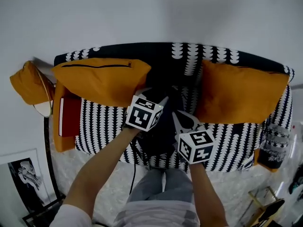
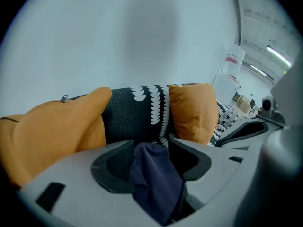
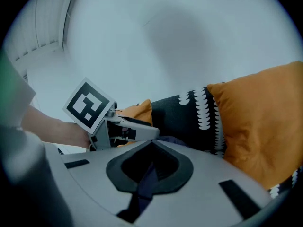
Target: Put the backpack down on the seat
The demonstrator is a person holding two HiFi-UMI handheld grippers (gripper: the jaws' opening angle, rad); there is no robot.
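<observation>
The dark navy backpack (image 1: 161, 126) rests on the middle of the black-and-white patterned sofa seat (image 1: 102, 122), between two orange cushions. My left gripper (image 1: 157, 100) is at its top left. Its jaws stand wide open, and a bunch of the navy fabric (image 2: 154, 174) lies loosely between them, with gaps on both sides. My right gripper (image 1: 178, 116) is at the backpack's top right. Its jaws meet at the tips in the right gripper view, shut on a dark strap (image 3: 147, 178). The left gripper's marker cube (image 3: 88, 105) shows close by in that view.
An orange cushion (image 1: 102, 79) leans on the backrest at left and another (image 1: 239, 93) at right. A red book (image 1: 71, 117) lies on the sofa's left end, beside an orange bag (image 1: 28, 82). The person's legs (image 1: 165, 188) stand against the sofa front. A framed picture (image 1: 23, 174) lies on the floor.
</observation>
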